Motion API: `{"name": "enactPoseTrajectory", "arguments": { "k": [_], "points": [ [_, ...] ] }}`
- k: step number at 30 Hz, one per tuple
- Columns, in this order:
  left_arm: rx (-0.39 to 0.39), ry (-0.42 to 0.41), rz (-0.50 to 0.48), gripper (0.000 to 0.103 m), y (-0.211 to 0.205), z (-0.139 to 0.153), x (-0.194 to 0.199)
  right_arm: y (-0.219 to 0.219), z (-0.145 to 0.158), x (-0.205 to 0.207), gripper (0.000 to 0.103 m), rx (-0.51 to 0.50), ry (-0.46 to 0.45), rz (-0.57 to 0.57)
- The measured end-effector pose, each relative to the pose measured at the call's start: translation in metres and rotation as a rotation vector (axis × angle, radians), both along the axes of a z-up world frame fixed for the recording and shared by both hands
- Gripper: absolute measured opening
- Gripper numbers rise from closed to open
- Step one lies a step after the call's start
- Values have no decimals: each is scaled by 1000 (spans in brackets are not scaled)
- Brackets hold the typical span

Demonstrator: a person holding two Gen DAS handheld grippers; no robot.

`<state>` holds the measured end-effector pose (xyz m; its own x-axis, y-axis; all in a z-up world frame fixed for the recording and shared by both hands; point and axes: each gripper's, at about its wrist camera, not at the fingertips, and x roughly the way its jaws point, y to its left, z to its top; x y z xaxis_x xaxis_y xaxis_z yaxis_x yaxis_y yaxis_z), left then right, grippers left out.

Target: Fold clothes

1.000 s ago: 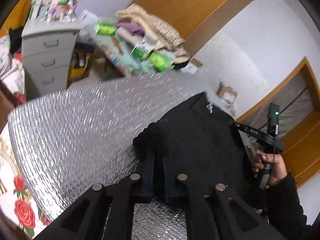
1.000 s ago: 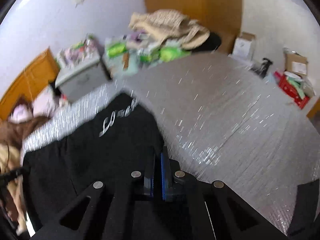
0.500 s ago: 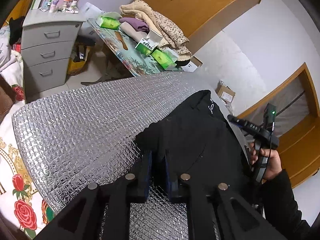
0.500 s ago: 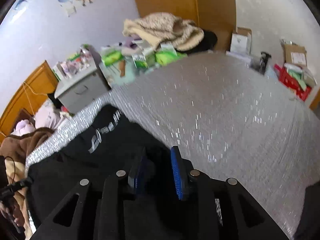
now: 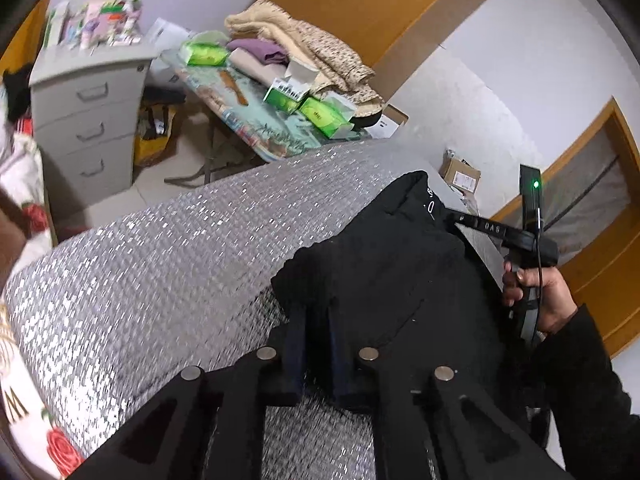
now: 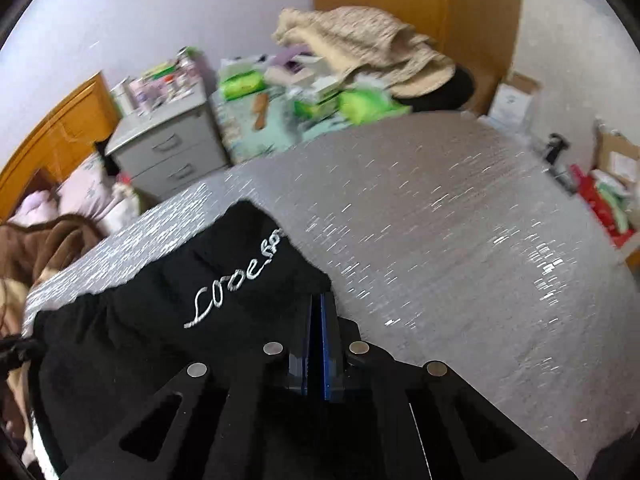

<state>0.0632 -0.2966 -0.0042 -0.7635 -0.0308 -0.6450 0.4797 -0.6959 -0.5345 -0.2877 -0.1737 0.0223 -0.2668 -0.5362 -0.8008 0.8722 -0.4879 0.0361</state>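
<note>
A black garment (image 5: 392,280) with white script lettering (image 6: 236,280) lies spread on the silver quilted surface (image 5: 160,264). My left gripper (image 5: 317,316) grips one corner of the garment, with thick cloth between its slightly parted fingers. My right gripper (image 6: 319,320) has its blue-padded fingers pressed together on the garment's edge beside the lettering. In the left wrist view the right gripper's body (image 5: 520,240) and the hand (image 5: 544,292) holding it show at the garment's far side. The cloth under both sets of fingertips is hidden.
A cluttered side table (image 5: 256,120) with green packs and piled clothes stands beyond the silver surface. A grey drawer cabinet (image 5: 88,116) is at the left, boxes (image 6: 612,184) lie on the floor at the right, and bedding (image 6: 60,232) sits at the left edge.
My right gripper, open half a second ago, has shut on the garment's edge. The left gripper keeps its hold on the corner; both views have shifted slightly.
</note>
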Motion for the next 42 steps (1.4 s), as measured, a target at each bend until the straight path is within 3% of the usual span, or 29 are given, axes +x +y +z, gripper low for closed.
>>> {"name": "enactPoseTrajectory", "arguments": {
  "k": [3, 5, 7, 11, 13, 15, 23, 30, 35, 38, 42],
  "points": [
    [-30, -2, 1, 9, -7, -1, -8, 11, 6, -23, 1, -52, 18, -138],
    [27, -22, -6, 9, -17, -11, -15, 16, 2, -39, 3, -47, 16, -238],
    [37, -22, -17, 9, -20, -10, -15, 18, -8, -44, 5, -5, -20, -240],
    [44, -18, -31, 12, -23, -7, -11, 34, 1, -38, 9, -62, -60, -198],
    [63, -19, -20, 13, -23, -6, -6, 45, 10, -37, 24, -97, -89, -189],
    [70, -20, -7, 14, -22, -4, 1, 59, 20, -31, 26, -119, -86, -178],
    [-17, -24, 26, 14, -5, 21, 18, 124, 60, 24, 26, -179, -23, -153],
    [-127, 13, -84, 14, 38, 54, 8, 186, 115, 94, 26, -274, 9, -149],
    [-214, 50, -178, 14, 78, 74, 2, 240, 149, 149, 26, -276, 37, -224],
    [-235, 62, -226, 14, 101, 78, 0, 270, 155, 175, 26, -275, 62, -252],
    [-244, 50, -314, 14, 132, 70, -12, 308, 134, 193, 26, -242, 54, -311]
  ]
}}
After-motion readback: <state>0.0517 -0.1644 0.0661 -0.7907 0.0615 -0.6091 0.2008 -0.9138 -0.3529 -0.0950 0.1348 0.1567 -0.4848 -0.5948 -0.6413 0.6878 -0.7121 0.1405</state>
